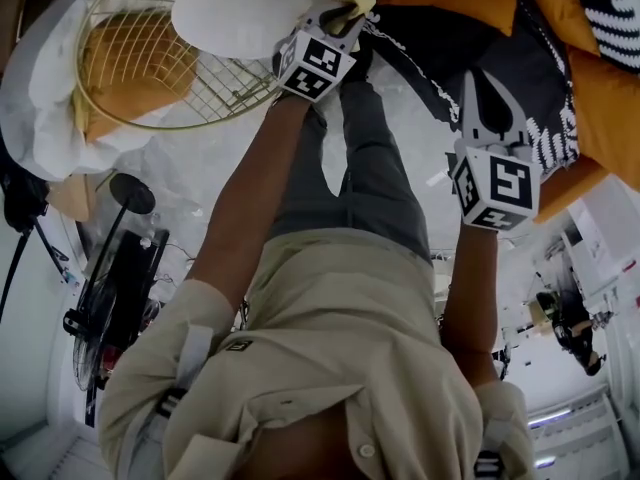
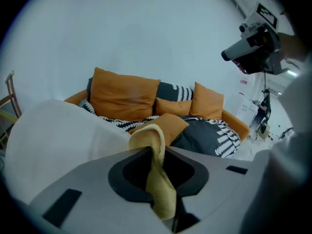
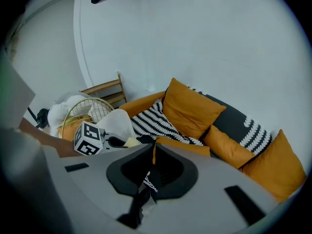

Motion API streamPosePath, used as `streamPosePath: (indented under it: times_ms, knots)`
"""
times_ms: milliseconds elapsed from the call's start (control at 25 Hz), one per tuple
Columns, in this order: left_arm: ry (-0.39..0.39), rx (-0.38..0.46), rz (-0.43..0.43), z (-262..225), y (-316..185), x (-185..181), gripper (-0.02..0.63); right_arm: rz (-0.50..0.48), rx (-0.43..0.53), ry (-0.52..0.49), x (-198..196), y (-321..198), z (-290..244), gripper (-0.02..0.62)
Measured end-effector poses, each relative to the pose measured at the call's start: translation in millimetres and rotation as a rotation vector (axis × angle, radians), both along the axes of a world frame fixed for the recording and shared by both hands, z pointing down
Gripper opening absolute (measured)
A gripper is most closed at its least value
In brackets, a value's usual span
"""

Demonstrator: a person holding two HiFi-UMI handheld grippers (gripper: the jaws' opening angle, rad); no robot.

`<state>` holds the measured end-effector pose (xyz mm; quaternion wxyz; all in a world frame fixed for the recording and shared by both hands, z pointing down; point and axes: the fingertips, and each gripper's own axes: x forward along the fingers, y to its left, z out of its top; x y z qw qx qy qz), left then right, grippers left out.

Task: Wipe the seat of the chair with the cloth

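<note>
A yellow cloth (image 2: pixel 157 177) hangs pinched in my left gripper (image 2: pixel 163 155), which is shut on it. In the head view that gripper (image 1: pixel 345 13) is at the top, its tips with the cloth (image 1: pixel 358 4) against a white cushion (image 1: pixel 245 8) on the gold wire chair (image 1: pixel 215 93). An orange pad (image 1: pixel 125 63) lies inside the chair's wire shell. My right gripper (image 1: pixel 478 93) is held to the right, apart from the chair, over a black-and-white blanket (image 1: pixel 440 53); its jaws are shut with nothing held. The right gripper view shows its jaws (image 3: pixel 153 147), the left gripper's cube (image 3: pixel 89 139) and the chair (image 3: pixel 90 108).
An orange sofa (image 2: pixel 124 94) with several orange cushions and the patterned blanket stands right beside the chair. A wooden chair back (image 3: pixel 105 89) is behind the wire chair. A black stand (image 1: pixel 115 268) is on the floor at left. The person's legs (image 1: pixel 365 168) are between both grippers.
</note>
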<state>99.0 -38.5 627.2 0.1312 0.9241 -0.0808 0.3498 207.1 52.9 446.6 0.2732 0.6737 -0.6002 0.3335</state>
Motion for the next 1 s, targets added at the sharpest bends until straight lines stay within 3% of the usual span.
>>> streamPosePath:
  times_ms: [280,360,520,640,840,1000]
  knots:
    - [-0.006,0.049,-0.056,-6.4,-38.1,-19.9,0.078,-0.004,0.002,-0.008,-0.1,-2.0,0.7,0.028]
    - [-0.011,0.094,-0.139,-16.8,-76.5,-44.3,0.078,-0.005,0.005,-0.009,0.8,-2.5,0.1,0.028]
    - [-0.024,0.211,-0.386,-49.3,-175.9,-122.5,0.078,-0.009,0.005,-0.011,-0.1,-2.7,0.5,0.028]
    - [-0.03,0.322,-0.504,-93.0,-229.7,-169.4,0.078,-0.013,0.005,-0.014,-0.5,-3.9,1.4,0.028]
    - [-0.059,0.388,-0.504,-109.8,-246.4,-190.9,0.078,-0.02,0.006,-0.016,-1.8,-7.1,2.7,0.028]
    - [-0.067,0.304,-0.447,-74.6,-210.4,-168.4,0.078,-0.024,0.003,-0.015,-3.6,-6.5,3.4,0.028]
